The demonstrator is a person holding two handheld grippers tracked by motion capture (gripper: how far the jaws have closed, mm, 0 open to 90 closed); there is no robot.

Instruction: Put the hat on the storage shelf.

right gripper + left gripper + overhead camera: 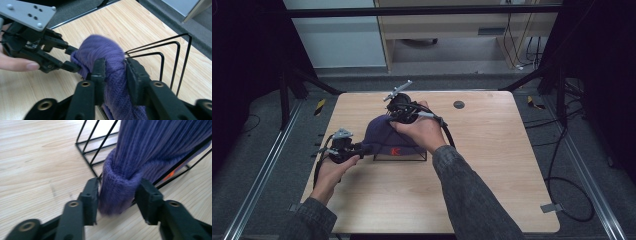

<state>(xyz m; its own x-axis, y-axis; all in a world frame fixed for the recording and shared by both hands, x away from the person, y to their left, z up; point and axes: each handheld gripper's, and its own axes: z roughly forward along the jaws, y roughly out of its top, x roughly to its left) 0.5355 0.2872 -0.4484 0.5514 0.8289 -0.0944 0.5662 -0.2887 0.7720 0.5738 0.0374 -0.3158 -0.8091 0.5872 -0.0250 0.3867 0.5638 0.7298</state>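
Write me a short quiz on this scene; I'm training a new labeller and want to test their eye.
1. Multiple choice: the purple hat is draped over
A) a black wire rack
B) a glass bowl
C) a cardboard box
2. True or false: hat fabric sits between the jaws of both the left gripper and the right gripper.
3. Fill in: in the high view, the gripper at the hat's far side is the ___ one.
Key: 1 A; 2 true; 3 right.
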